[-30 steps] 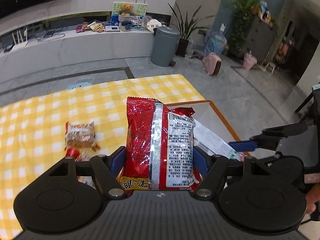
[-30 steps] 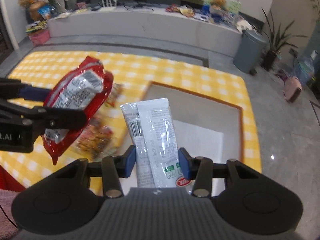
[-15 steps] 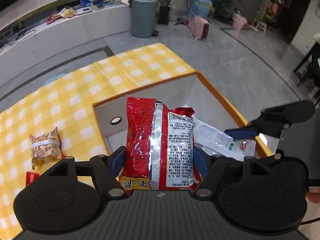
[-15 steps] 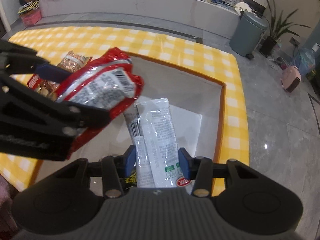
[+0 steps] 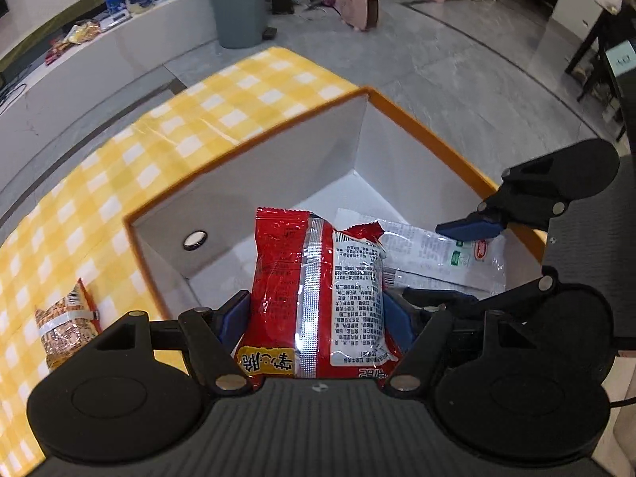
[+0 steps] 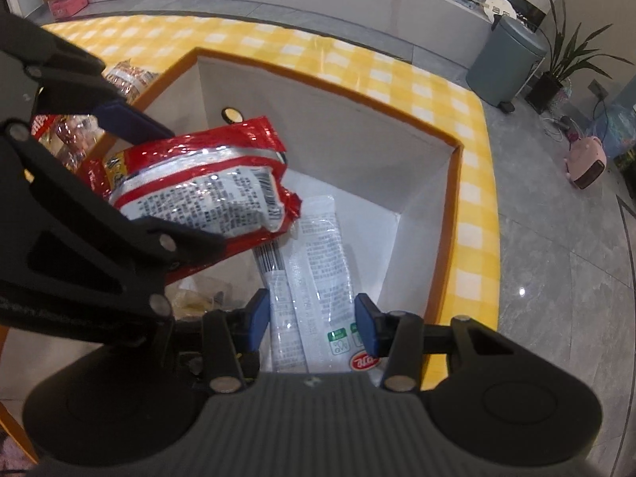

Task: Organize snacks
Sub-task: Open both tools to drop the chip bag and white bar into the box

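My left gripper [image 5: 314,318] is shut on a red snack bag [image 5: 318,294] and holds it over the open orange-rimmed box [image 5: 429,127] with white inner walls. My right gripper [image 6: 312,320] is shut on a clear white snack packet [image 6: 318,278] and holds it inside the same box [image 6: 453,167]. In the right wrist view the red bag [image 6: 206,190] hangs at the left, just above and beside the packet. The packet also shows in the left wrist view [image 5: 441,254], to the right of the red bag, between the right gripper's blue fingers [image 5: 465,230].
A yellow checked cloth [image 5: 179,135] covers the table. A small orange snack pack [image 5: 63,322] lies on it left of the box; more packs [image 6: 127,79] lie beyond the box's left rim. A grey bin [image 5: 236,8] stands on the floor behind.
Both grippers have moved forward and down over the box with their snacks. The red bag and the white packet now sit closer together, lower between the box walls.
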Demonstrator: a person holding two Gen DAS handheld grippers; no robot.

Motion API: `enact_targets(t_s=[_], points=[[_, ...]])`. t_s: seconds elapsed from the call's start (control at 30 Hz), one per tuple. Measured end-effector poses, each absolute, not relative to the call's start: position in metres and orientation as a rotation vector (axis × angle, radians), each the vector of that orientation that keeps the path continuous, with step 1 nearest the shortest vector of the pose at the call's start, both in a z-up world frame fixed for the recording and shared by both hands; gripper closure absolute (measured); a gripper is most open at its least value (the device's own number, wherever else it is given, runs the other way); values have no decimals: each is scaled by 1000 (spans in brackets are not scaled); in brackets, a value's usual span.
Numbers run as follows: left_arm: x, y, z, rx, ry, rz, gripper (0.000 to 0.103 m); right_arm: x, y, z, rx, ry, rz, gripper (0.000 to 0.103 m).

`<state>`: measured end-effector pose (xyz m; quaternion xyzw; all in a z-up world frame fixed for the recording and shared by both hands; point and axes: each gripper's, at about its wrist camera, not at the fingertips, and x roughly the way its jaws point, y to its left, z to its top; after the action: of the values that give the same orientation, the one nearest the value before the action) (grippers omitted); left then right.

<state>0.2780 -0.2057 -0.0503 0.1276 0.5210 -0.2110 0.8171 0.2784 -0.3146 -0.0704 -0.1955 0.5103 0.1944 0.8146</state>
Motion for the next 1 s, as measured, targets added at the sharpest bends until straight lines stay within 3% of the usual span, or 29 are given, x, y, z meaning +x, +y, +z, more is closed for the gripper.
enact_targets(t_s=[0.47,0.73,1.0], points=[[279,-211,-71,345,1167,-412,19,272,-307,-81,-537,1109,421,56],[272,-203,-57,301,1138,-416,17,265,-308,-70,-498,1102,408,40],[243,-184,-22,293,1009,-405,19,242,-305,-44,-415,1015,358,39]])
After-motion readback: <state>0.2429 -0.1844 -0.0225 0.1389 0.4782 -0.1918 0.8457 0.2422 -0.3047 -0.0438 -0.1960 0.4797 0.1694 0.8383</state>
